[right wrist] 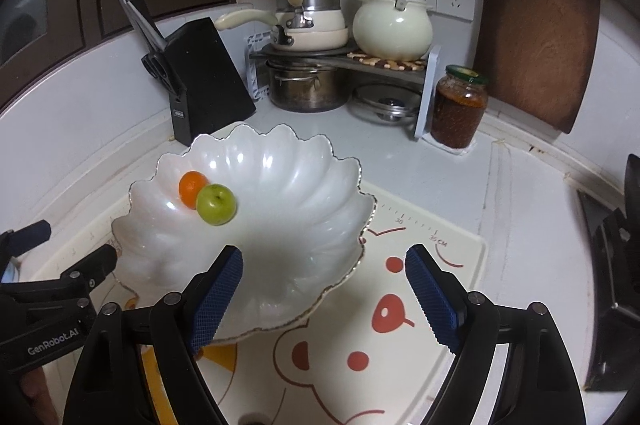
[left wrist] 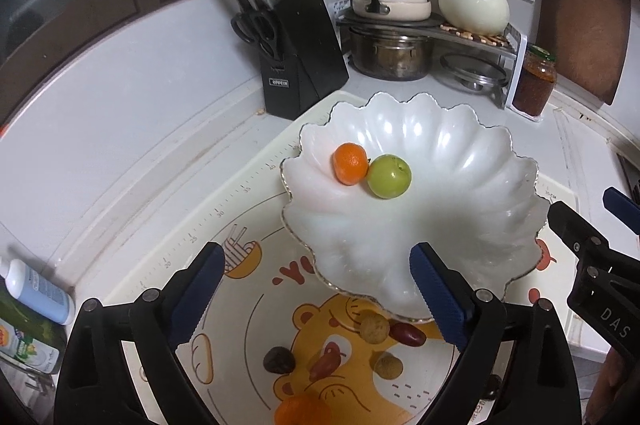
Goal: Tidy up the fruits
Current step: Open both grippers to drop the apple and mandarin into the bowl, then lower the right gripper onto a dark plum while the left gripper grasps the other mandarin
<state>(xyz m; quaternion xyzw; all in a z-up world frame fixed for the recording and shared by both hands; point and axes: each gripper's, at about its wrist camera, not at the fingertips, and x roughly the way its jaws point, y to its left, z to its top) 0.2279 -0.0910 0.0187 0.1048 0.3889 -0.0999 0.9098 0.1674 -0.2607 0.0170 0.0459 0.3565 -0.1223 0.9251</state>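
Note:
A white scalloped bowl point(left wrist: 460, 161) stands on a cartoon mat and holds a small orange point(left wrist: 351, 162) and a green fruit point(left wrist: 389, 176) side by side; the bowl point(right wrist: 300, 185), the orange point(right wrist: 191, 188) and the green fruit point(right wrist: 216, 204) also show in the right wrist view. In front of the bowl lie two tan longans point(left wrist: 374, 328), two red dates point(left wrist: 408, 333), a dark round fruit point(left wrist: 279, 360) and another orange point(left wrist: 302, 412). My left gripper point(left wrist: 318, 299) is open and empty above these loose fruits. My right gripper point(right wrist: 324, 299) is open and empty over the bowl's near right rim.
A black knife block point(left wrist: 300, 57) stands behind the bowl on the left. A rack with pots point(left wrist: 400, 25) and a sauce jar point(left wrist: 535, 81) fill the back corner. A brown cutting board point(right wrist: 540, 29) leans on the right wall. Bottles point(left wrist: 36, 293) stand at the left edge.

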